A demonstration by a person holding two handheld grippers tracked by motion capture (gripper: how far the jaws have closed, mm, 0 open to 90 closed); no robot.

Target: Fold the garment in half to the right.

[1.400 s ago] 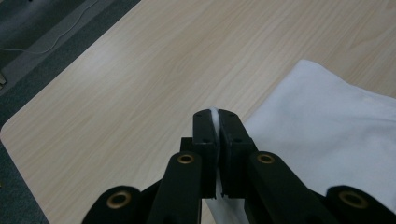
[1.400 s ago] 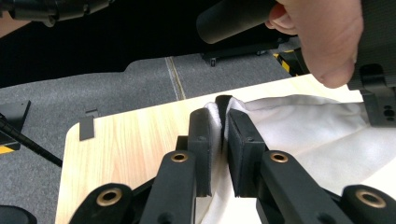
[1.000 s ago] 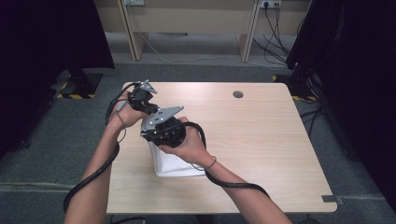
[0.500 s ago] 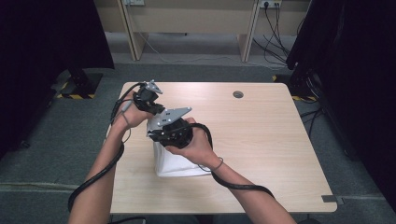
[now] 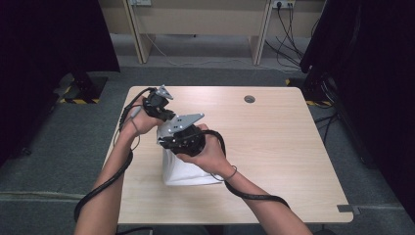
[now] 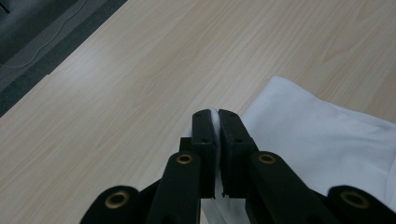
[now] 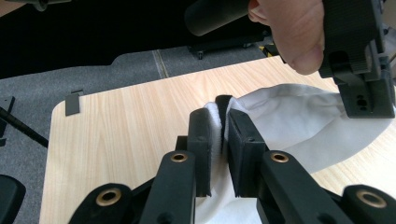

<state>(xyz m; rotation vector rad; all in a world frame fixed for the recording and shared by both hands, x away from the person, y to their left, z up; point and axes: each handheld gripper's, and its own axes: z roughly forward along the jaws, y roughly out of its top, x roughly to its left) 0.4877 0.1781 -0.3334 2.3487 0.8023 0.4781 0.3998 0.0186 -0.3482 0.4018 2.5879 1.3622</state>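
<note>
Cloth: a white cloth (image 5: 188,171) lies on the near-left part of the wooden table (image 5: 274,147), its upper end lifted off the surface by both grippers, the rest resting flat toward the person
Left gripper: the left gripper (image 6: 214,135) is clenched on a thin edge of the cloth; a sliver of white fabric shows between the two black jaws, with the cloth spreading away to the right in the left gripper view
Right gripper: the right gripper (image 7: 219,128) is also clamped on cloth, a thicker bunched fold pinched between its jaws; in the right gripper view the other hand (image 7: 289,28) and its gripper sit just beyond, gripping the same fabric
Spacing: in the high view the two grippers are close together, the left one (image 5: 156,105) just beyond the right one (image 5: 183,134), both above the cloth's far end
Handling: judged light, limp and soft; it sags between the hold points and will drape or fold wherever it is not supported; not fragile, and the weave looks unlikely to slip from closed pads
Where to hold: edges or corners, as now; a thin single layer gives the cleaner pinch, a bunched fold the more secure one
Long axis: in the high view the cloth seems to run from the lifted end near the grippers back toward the person; its exact outline is partly hidden by the hands
</note>
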